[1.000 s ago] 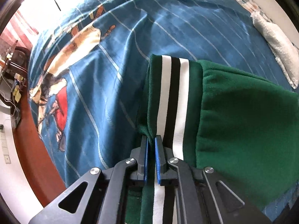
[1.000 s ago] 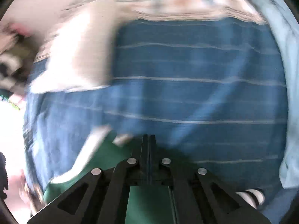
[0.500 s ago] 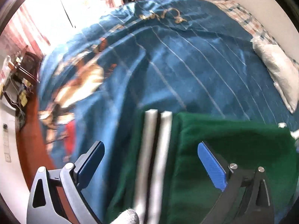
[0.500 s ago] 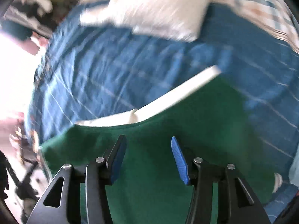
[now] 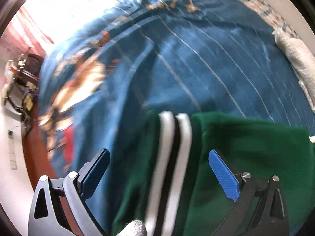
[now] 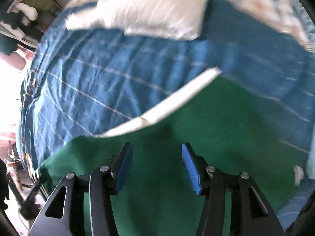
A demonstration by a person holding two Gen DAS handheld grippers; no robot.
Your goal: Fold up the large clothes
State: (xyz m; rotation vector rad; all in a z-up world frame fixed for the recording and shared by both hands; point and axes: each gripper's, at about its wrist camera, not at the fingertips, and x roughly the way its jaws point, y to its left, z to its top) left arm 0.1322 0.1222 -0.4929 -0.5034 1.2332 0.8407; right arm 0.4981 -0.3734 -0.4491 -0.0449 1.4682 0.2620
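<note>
Left gripper (image 5: pixel 159 169): jaws wide apart, holding nothing, hanging above green garment (image 5: pixel 246 157). Right gripper (image 6: pixel 155 165): jaws also apart, empty, above same garment (image 6: pixel 196 137); contact w/ cloth cannot be told. Garment lying on blue bedspread (image 5: pixel 196 59), near edge closest to cameras. White-black stripe band (image 5: pixel 173 157) running away from left gripper, lengthwise. White trim (image 6: pixel 167 108) slanting diagonally in right view. White pillow (image 6: pixel 147 9) beyond, blurred.

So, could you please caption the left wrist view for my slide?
Open left gripper above a green garment on a blue bedspread.
</note>
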